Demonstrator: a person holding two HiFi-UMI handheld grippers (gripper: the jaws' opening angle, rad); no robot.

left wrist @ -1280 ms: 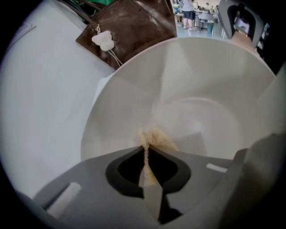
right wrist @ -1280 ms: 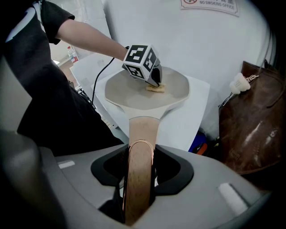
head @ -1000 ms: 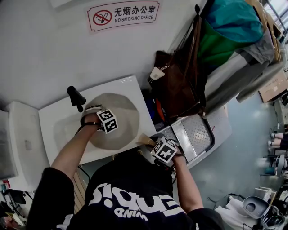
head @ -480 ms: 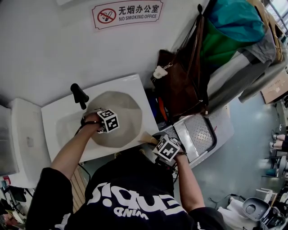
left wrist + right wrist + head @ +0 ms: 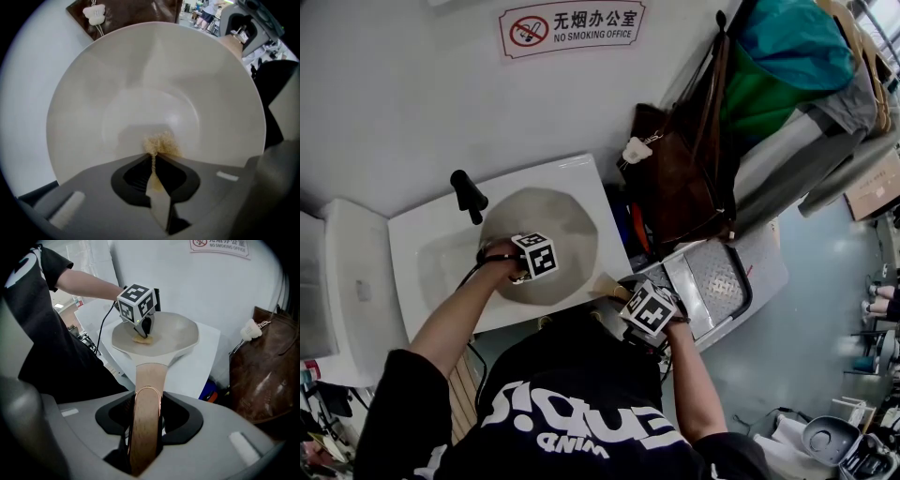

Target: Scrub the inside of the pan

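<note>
Mid-scrub, I judge: the left claw (image 5: 153,158) pinches a tan fibrous pad (image 5: 160,143) onto the round cream pan (image 5: 154,79) just ahead, the right claw (image 5: 146,427) clamps its wooden handle (image 5: 150,378), and the next move calls for steady outward sweeps.

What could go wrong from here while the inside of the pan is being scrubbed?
1. The right gripper steadies the pan by its wooden handle; scrubbing pressure off-centre could twist it in the jaws.
2. The left gripper pinches only a thin edge of the scrubber, so it may slip out and the jaws may scrape the pan.
3. The black faucet stands close; a wide stroke might hit it.
</note>
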